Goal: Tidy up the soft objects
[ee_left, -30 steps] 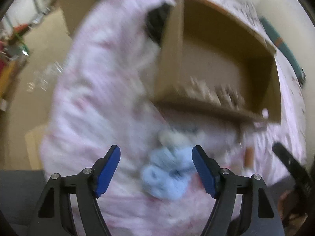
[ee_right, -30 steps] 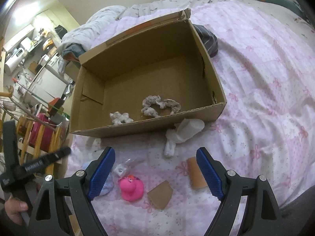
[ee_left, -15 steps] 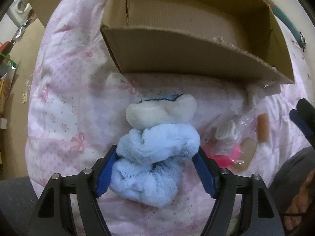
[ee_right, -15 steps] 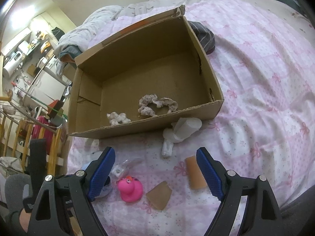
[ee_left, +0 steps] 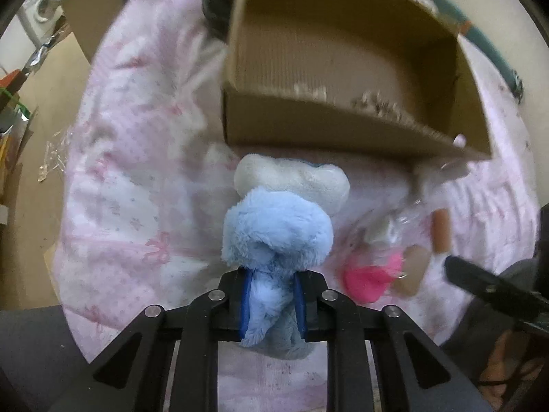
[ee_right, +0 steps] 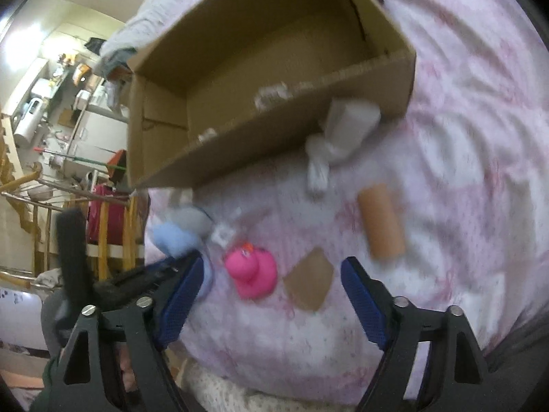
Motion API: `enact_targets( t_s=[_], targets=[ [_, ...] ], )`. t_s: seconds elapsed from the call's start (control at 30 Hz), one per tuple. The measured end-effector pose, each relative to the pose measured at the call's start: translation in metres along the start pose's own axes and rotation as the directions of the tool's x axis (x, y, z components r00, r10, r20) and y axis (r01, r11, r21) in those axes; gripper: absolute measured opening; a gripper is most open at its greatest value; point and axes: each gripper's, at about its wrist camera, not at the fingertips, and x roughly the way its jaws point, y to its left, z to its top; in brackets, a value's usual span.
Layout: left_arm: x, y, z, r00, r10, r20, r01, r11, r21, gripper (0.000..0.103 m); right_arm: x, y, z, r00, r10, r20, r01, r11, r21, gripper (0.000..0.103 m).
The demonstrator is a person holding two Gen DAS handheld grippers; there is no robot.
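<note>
My left gripper (ee_left: 271, 304) is shut on a fluffy blue and white plush toy (ee_left: 278, 226), which sits over the pink bedspread just in front of an open cardboard box (ee_left: 308, 127). The plush also shows at the left of the right wrist view (ee_right: 175, 237). The box (ee_right: 240, 151) holds small crumpled whitish pieces (ee_left: 377, 104). My right gripper (ee_right: 271, 295) is open and empty, low over a pink rubber duck (ee_right: 252, 269), a brown card piece (ee_right: 308, 283) and a cardboard tube (ee_right: 381, 219). A white crumpled wrap (ee_right: 339, 137) lies against the box front.
The bed's edge drops to the floor at the left (ee_left: 37, 158). A clear plastic packet (ee_left: 394, 226) lies by the duck (ee_left: 370, 276). A dark garment (ee_left: 216, 3) lies behind the box. Wooden chairs and kitchen clutter (ee_right: 68, 171) stand beyond the bed.
My left gripper has closed on the plush toy and raised it. My right gripper has dropped lower and closer to the duck and card piece, still open.
</note>
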Motion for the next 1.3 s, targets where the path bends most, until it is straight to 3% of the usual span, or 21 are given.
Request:
enact_targets(
  t_s=[0.17, 0.27, 0.43, 0.7, 0.97, 1.07, 1.3],
  targets=[
    [-0.016, 0.006, -0.01, 0.999, -0.005, 0.038, 0.006, 1.0, -0.022, 0.019, 0.009, -0.005, -0.005, 1.0, 0.005, -0.027, -0.004, 0.999, 0.032, 0.072],
    [-0.022, 0.002, -0.011, 0.998, 0.001, 0.058, 0.0, 1.0, -0.01, 0.019, 0.019, -0.012, -0.003, 0.998, -0.025, -0.059, 0.029, 0.998, 0.058, 0.057],
    [-0.027, 0.0, -0.018, 0.999, 0.004, 0.054, -0.003, 1.0, -0.011, 0.019, 0.038, -0.016, -0.002, 0.99, -0.09, -0.105, 0.097, 0.994, 0.057, 0.046],
    [-0.019, 0.002, -0.007, 0.999, 0.015, 0.043, -0.015, 1.0, -0.007, 0.019, 0.049, -0.014, -0.001, 0.983, -0.13, -0.126, 0.135, 0.991, 0.026, 0.015],
    [-0.017, 0.004, -0.007, 0.998, 0.035, 0.044, -0.034, 0.999, -0.018, 0.019, 0.03, -0.004, -0.001, 0.993, -0.113, -0.045, 0.112, 0.994, -0.012, 0.01],
    [-0.015, 0.004, -0.007, 0.998, 0.047, 0.037, -0.047, 0.999, -0.021, 0.019, 0.012, 0.0, 0.002, 0.996, -0.083, 0.044, 0.084, 0.996, -0.021, 0.01],
    [-0.016, 0.005, -0.007, 0.997, 0.054, 0.052, -0.053, 0.998, -0.029, 0.019, -0.021, 0.003, 0.01, 0.977, -0.052, 0.208, 0.061, 0.997, -0.037, 0.009]
  ],
)
